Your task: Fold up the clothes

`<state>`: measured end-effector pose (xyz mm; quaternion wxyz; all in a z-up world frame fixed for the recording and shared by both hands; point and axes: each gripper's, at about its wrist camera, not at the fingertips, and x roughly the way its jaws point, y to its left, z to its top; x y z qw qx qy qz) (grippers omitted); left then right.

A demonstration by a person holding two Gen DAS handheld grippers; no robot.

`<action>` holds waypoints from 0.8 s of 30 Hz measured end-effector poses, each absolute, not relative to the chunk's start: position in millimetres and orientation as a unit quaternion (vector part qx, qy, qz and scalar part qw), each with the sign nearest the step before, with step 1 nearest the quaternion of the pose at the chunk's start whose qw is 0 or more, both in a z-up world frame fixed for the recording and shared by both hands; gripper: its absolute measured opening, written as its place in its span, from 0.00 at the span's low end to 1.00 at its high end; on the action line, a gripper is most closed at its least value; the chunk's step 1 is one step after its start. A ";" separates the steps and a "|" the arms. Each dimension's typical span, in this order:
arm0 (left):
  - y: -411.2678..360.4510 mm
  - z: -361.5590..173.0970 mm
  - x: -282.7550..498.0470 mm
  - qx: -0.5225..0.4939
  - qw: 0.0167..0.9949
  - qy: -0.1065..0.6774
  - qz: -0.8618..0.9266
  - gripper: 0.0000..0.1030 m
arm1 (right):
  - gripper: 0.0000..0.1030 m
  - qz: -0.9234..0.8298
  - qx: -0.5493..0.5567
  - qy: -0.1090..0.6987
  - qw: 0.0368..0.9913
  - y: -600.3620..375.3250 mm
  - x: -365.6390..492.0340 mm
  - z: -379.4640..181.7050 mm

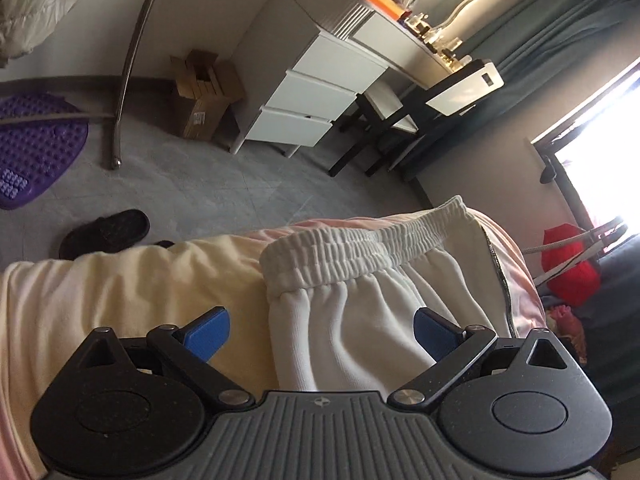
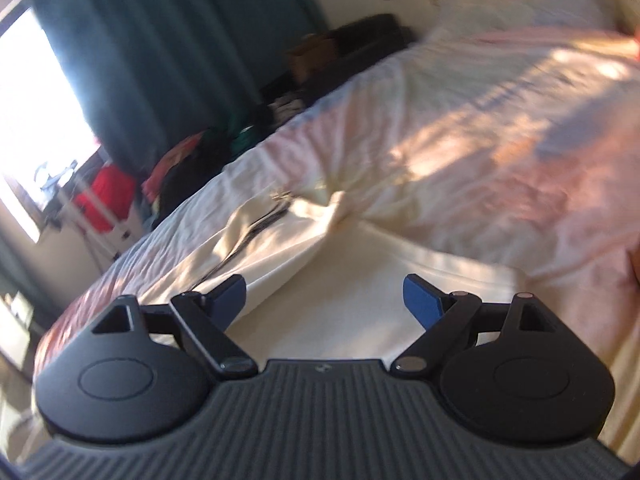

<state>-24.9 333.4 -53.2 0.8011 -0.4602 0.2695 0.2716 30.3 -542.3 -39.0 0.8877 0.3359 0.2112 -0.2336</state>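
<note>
Both your grippers spread wide over the bed, nothing held.

Your left gripper [image 1: 322, 332] hangs over the white sweatpants [image 1: 360, 300], blue fingers [image 1: 210, 334] far apart; the edge of the pants runs between them. The pants lie along the bed's [image 1: 516, 264] foot edge, elastic waistband [image 1: 332, 248] toward the floor, on a cream garment [image 1: 140, 280] spread beside them. Past that edge: a black slipper [image 1: 106, 232], a purple mat [image 1: 36, 144], a cardboard box [image 1: 204, 96], a white drawer unit [image 1: 320, 92]. Your right gripper [image 2: 324, 300] is equally wide, over a flat cream fabric panel [image 2: 360, 280] near the bed's side edge; this view is blurred, so whether the panel is that same garment is unclear. Rumpled pink bedding [image 2: 500, 128] reaches toward the headboard end.
</note>
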 end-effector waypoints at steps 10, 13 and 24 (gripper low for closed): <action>319.4 -79.1 -14.7 -0.544 0.788 0.247 0.148 0.95 | 0.84 -0.319 0.508 0.192 0.777 -592.1 -10.7 -92.6; 315.9 -83.2 -15.4 -0.574 0.777 0.239 0.098 0.95 | 0.85 -0.329 0.555 0.197 0.738 -594.7 -15.7 -108.2; 293.5 -70.8 -12.8 -0.560 0.799 0.208 0.075 0.89 | 0.86 -0.319 0.617 0.177 0.697 -600.3 -10.1 -131.3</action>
